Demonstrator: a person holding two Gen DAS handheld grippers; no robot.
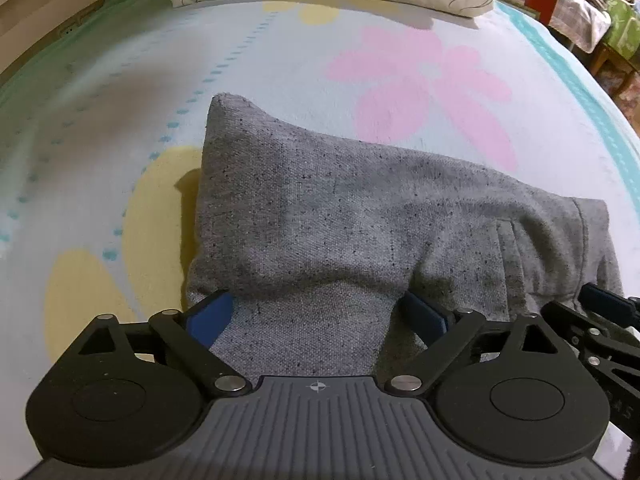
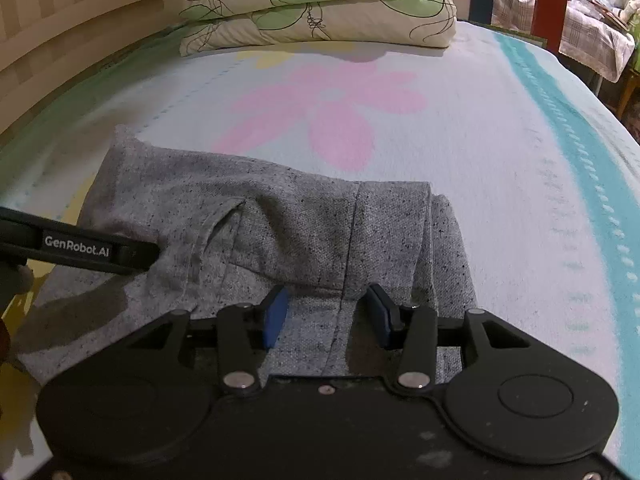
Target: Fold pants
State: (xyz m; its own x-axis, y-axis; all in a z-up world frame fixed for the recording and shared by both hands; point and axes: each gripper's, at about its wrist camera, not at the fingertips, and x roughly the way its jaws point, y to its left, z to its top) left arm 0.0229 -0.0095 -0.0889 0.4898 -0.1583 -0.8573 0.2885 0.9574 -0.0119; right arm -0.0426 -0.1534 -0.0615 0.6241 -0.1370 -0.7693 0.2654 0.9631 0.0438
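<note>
Grey speckled pants (image 1: 360, 208) lie folded into a thick bundle on the bed. A folded-over upper layer ends in an edge just in front of both grippers. My left gripper (image 1: 318, 310) stands open and wide at the bundle's left part. Its blue pads (image 1: 212, 318) rest on the lower layer, and their tips reach under the fold's edge. In the right wrist view the pants (image 2: 280, 220) show a pocket seam and a hem. My right gripper (image 2: 328, 312) is open about halfway at the right part, with flat cloth lying loose between its pads (image 2: 276, 316).
The flowered bedspread (image 1: 400, 72) runs far beyond the pants. A folded quilt (image 2: 320, 8) lies at the head of the bed, by a wooden headboard (image 2: 60, 20). The teal-striped bed edge (image 2: 580, 140) is to the right, with furniture (image 2: 592, 32) beyond it.
</note>
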